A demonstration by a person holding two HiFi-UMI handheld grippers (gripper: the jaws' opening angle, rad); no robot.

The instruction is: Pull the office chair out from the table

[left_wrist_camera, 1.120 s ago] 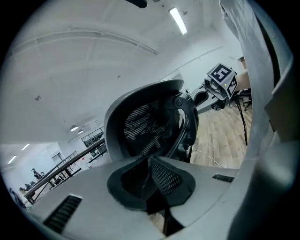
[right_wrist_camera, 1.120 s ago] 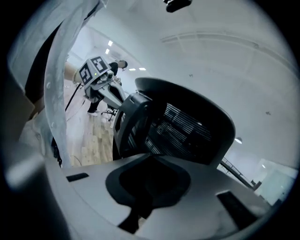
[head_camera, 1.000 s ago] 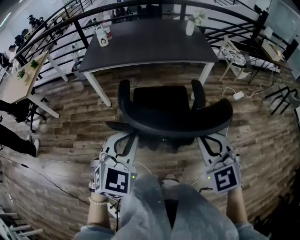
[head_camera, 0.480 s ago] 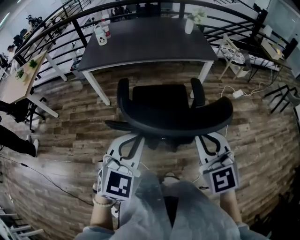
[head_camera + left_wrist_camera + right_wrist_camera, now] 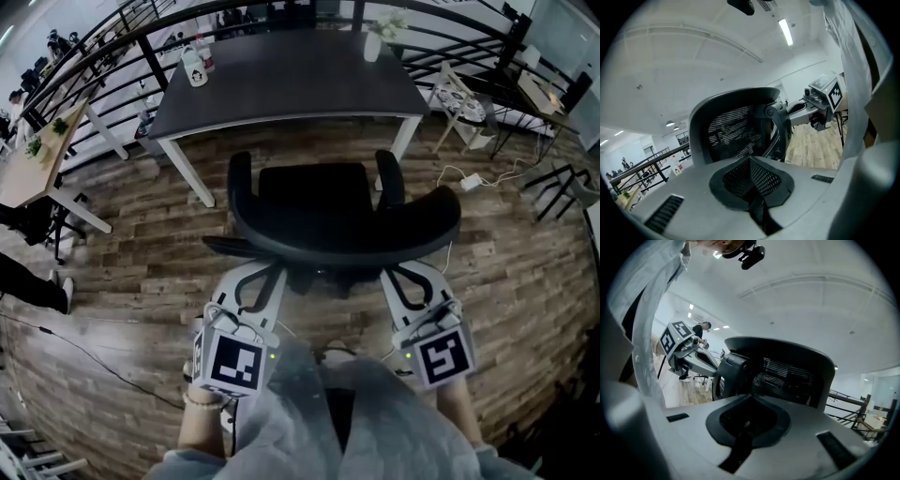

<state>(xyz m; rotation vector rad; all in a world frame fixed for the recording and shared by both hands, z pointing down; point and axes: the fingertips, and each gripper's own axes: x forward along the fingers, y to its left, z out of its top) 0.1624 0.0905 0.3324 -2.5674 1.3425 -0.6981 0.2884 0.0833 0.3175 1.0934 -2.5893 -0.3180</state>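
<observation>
- Squarely behind the office chair (image 5: 342, 220), I stand with its backrest towards me and its seat just clear of the near edge of the table (image 5: 281, 94).
- My left hand-held gripper (image 5: 751, 176) has its jaws drawn together, with nothing visible between the pads. The backrest's mesh and frame rise close beyond them.
- My right hand-held gripper (image 5: 749, 417) is closed the same way, again with no part of the chair visibly pinched. It sits on the far side of the backrest's spine.
- From the head view, both tips tuck under the curved top rim of the backrest, one on each side. I cannot tell whether they touch it.
- To do this well, I judge the pull should be even on both sides and straight back towards me, so the castors roll rather than swivel the seat.
- With closed jaws I would hook or press the rim rather than clamp it, keeping the pull low and steady.
- A white power strip (image 5: 472, 182) and its lead lie to the right, so I would keep the chair's path central.
</observation>
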